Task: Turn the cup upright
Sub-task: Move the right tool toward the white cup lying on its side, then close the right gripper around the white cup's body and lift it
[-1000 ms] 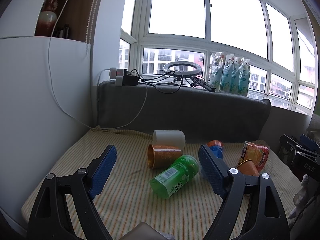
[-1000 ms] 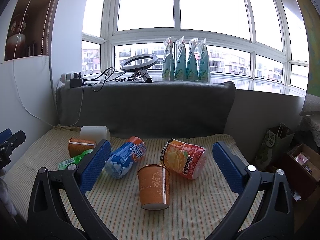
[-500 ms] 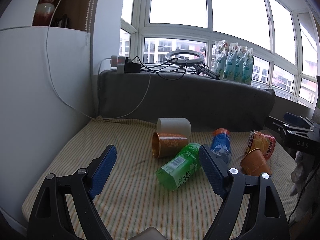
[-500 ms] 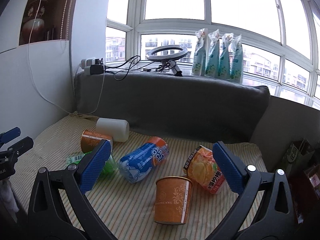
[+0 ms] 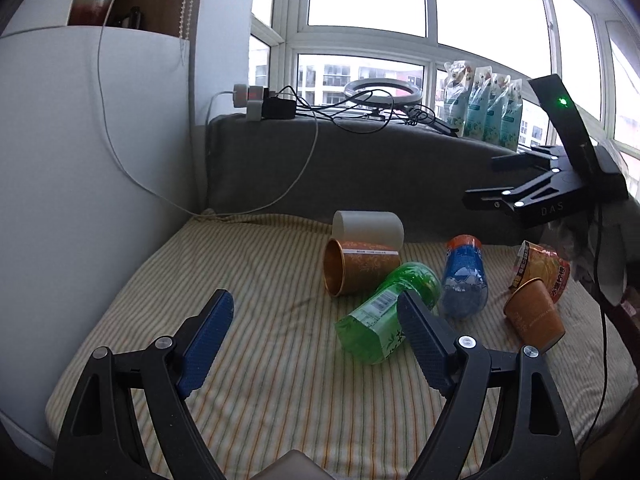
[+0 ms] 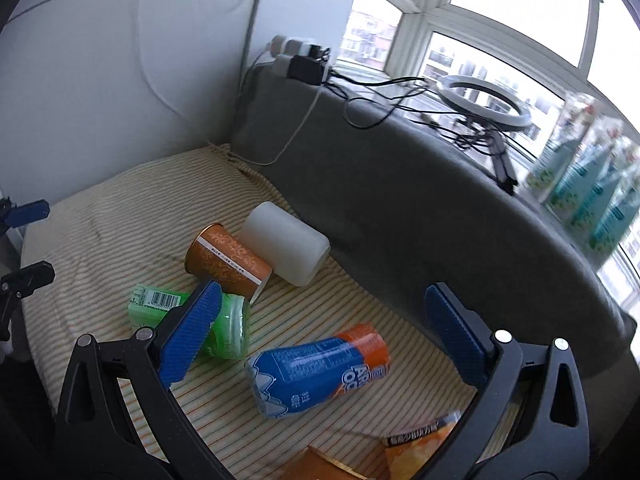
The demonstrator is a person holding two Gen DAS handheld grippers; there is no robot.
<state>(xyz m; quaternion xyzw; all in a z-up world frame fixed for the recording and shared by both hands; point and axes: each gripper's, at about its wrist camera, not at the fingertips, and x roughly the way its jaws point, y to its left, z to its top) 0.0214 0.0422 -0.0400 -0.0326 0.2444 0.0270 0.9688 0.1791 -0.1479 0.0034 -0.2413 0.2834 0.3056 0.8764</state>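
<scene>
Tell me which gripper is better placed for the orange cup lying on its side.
Probably the left gripper: the cup lies ahead of its open jaws; the green bottle blocks the right gripper.

Orange cup (image 5: pixel 362 266) with gold floral print; green bottle (image 5: pixel 384 316); blue-and-orange bottle (image 6: pixel 320 368); white cylinder (image 6: pixel 286 248); cream mattress (image 5: pixel 248 280) with thin stripes; blue ribbed fingers (image 5: pixel 206 336).

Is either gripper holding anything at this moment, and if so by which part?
Nothing is held. The left gripper and right gripper are both open, above the striped mat.
</scene>
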